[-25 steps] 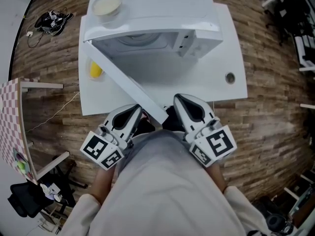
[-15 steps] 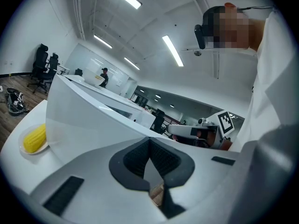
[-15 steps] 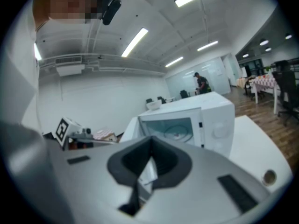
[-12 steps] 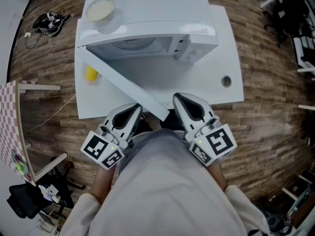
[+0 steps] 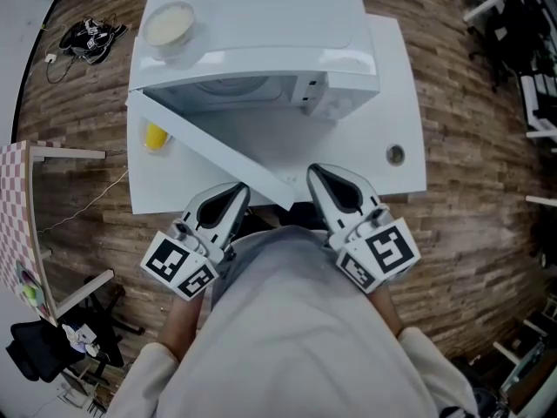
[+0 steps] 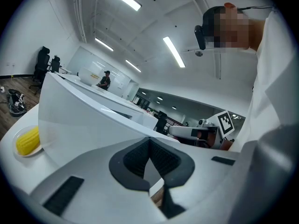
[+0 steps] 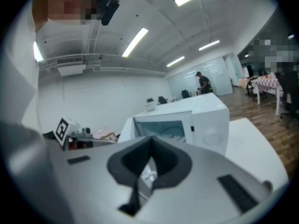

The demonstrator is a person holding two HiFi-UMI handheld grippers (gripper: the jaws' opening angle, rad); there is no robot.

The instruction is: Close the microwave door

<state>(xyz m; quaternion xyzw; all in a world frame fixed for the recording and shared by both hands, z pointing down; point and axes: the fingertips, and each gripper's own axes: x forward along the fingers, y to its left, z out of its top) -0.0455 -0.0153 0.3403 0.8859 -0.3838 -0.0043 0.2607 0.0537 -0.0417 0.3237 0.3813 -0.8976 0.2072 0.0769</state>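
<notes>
Standing open, the microwave door (image 5: 213, 146) runs diagonally from its hinge at the 10 o'clock corner of the microwave (image 5: 261, 24) to a free edge at 6 o'clock, above the white table (image 5: 405, 103). The free edge lies between the two grippers. The left gripper (image 5: 241, 191) is just beside it at 8 o'clock, and the right gripper (image 5: 317, 175) is just beside it at 3 o'clock. Contact with the door cannot be confirmed in either case. In the left gripper view the fingers (image 6: 133, 160) are closed tip to tip with nothing between them, and the door panel fills the area from 9 to 12 o'clock beyond them. In the right gripper view the fingers (image 7: 166, 161) are likewise closed and empty, with the open microwave cavity directly ahead at 12 o'clock. A bowl (image 5: 169, 24) rests on the microwave top at its 10 o'clock corner. A yellow corn cob (image 5: 155, 135) lies on the table at 9 o'clock, on the far side of the door.
</notes>
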